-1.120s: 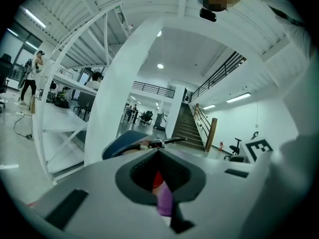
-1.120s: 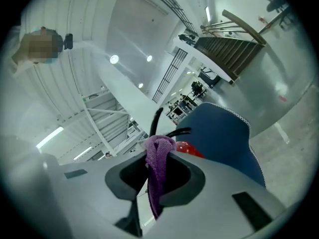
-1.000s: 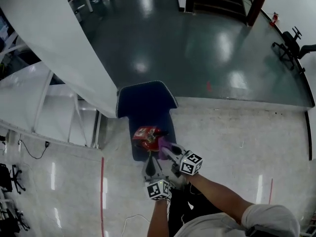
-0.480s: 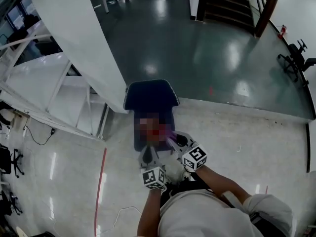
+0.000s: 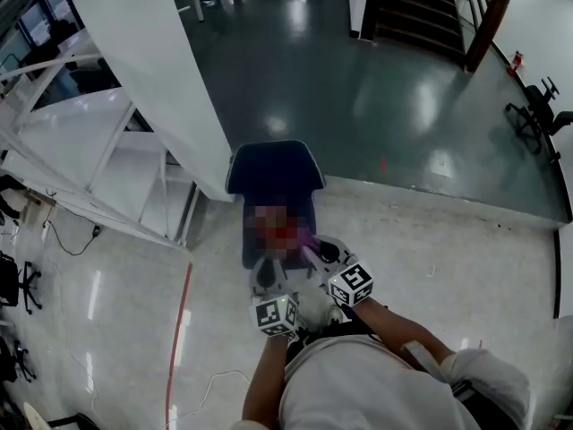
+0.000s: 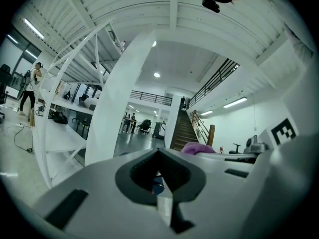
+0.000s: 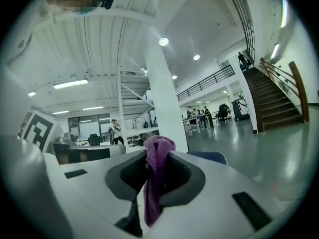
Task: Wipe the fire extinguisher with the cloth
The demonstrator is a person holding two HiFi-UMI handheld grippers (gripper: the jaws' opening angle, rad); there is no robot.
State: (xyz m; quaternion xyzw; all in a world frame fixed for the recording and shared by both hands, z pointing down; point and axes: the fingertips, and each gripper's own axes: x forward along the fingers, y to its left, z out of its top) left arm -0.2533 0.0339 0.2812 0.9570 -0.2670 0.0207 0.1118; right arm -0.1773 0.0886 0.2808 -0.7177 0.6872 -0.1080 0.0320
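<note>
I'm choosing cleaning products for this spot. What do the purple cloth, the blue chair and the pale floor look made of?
The purple cloth, clamped in the right gripper, looks like a soft, fuzzy textile, perhaps microfibre; it droops in folds. The blue chair seems to have matte fabric upholstery with pale edge piping. The pale floor is a polished hard surface, maybe stone or tile; it mirrors the ceiling lights.

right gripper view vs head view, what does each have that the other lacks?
Only the right gripper view: the right gripper with jaws shut on the purple cloth, which hangs down between them; the ceiling lights. Only the head view: the person's arms and a red object on the blue chair, mostly under a blur patch. Both: the cloth, that chair, the white column, the staircase.
</note>
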